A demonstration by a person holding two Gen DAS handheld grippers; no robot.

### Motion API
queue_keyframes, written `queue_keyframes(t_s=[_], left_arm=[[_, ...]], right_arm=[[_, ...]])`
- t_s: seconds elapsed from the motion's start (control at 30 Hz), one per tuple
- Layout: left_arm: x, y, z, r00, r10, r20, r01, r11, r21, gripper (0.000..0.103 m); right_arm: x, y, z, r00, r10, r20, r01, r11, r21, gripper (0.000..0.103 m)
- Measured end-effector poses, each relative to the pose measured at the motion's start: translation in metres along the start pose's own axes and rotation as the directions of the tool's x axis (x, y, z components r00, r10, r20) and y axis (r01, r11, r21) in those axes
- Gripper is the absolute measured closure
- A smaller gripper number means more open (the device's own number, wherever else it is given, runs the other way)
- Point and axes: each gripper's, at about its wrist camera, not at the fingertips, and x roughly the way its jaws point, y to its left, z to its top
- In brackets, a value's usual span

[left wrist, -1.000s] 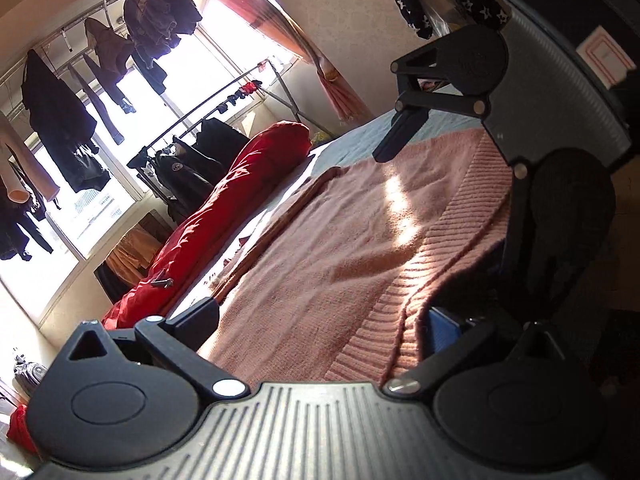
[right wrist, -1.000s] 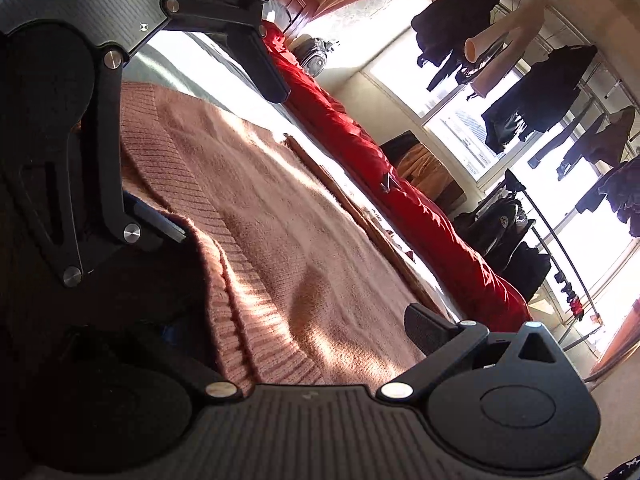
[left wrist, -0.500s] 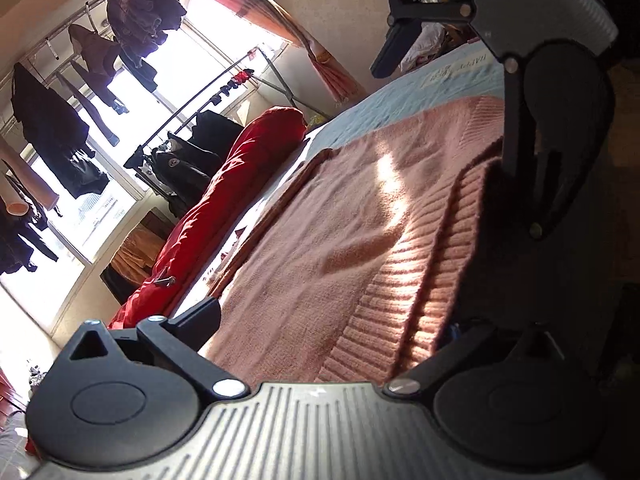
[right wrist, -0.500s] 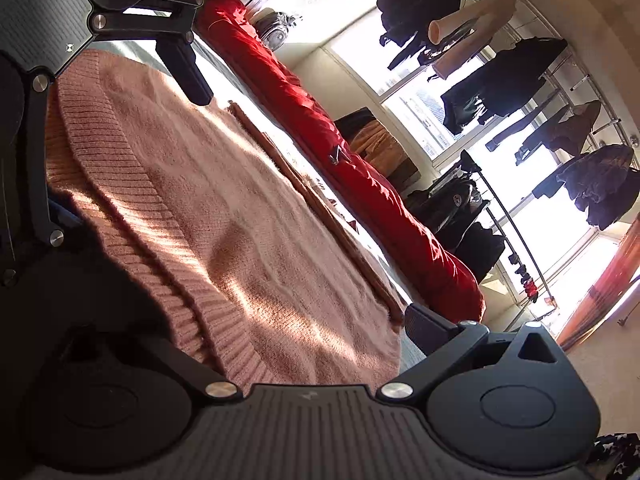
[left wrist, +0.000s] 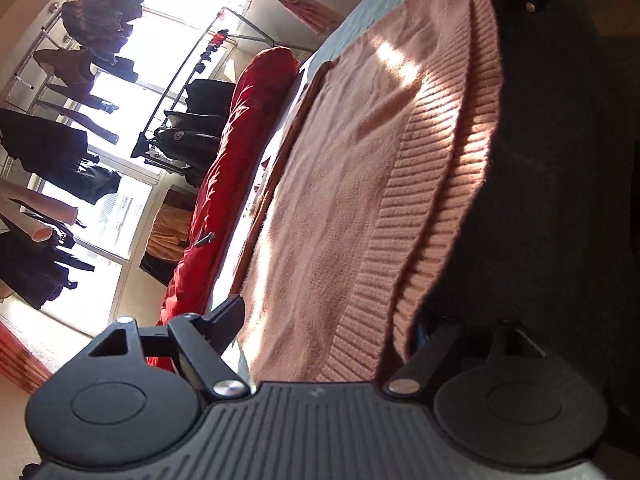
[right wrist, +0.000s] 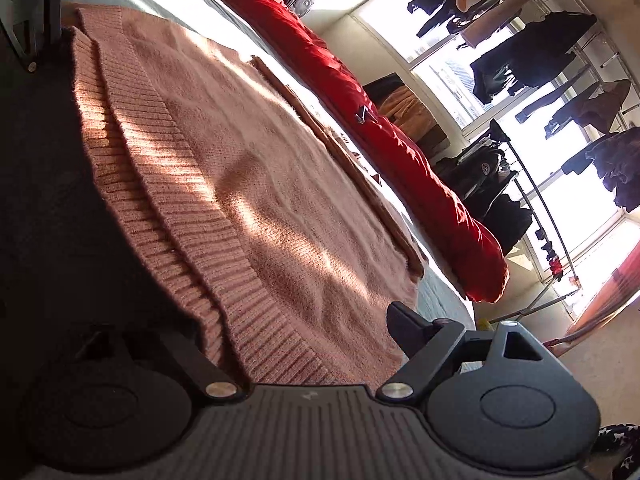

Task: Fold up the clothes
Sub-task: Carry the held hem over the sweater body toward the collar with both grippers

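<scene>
A pink sweater [left wrist: 340,184] lies spread on a bed [right wrist: 224,4] with a pale cover, its ribbed hem toward both cameras. A red quilt [left wrist: 236,168] runs along the bed's far side. Beyond it stand bright windows [right wrist: 568,184], a clothes rack [left wrist: 180,92] and hanging dark garments [left wrist: 52,148].

The left claw [left wrist: 328,344] and the right claw [right wrist: 304,340] each straddle the hem. On each, one finger lies in deep shadow under the knit, so I cannot tell whether either is clamped or apart.
</scene>
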Motion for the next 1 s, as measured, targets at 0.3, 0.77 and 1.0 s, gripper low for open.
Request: queue_keyframes(t_s=[0.3, 0.77, 1.0], left_arm=[[0.003, 0.004, 0.007, 1.0, 0.002, -0.011, -0.002, 0.998, 0.058, 0.026], [0.012, -0.002, 0.007, 0.993, -0.096, -0.063, 0.097, 0.995, 0.014, 0.073], [0.011, 0.0, 0.005, 0.989, -0.132, -0.059, 0.133, 0.991, 0.004, 0.094]], right_arm=[[0.002, -0.004, -0.009, 0.999, 0.007, -0.044, -0.009, 0.999, -0.038, 0.026], [0.006, -0.007, -0.009, 0.993, 0.096, -0.064, -0.097, 0.995, -0.007, 0.091], [-0.001, -0.006, -0.007, 0.993, 0.103, -0.052, -0.105, 0.994, -0.037, 0.094]])
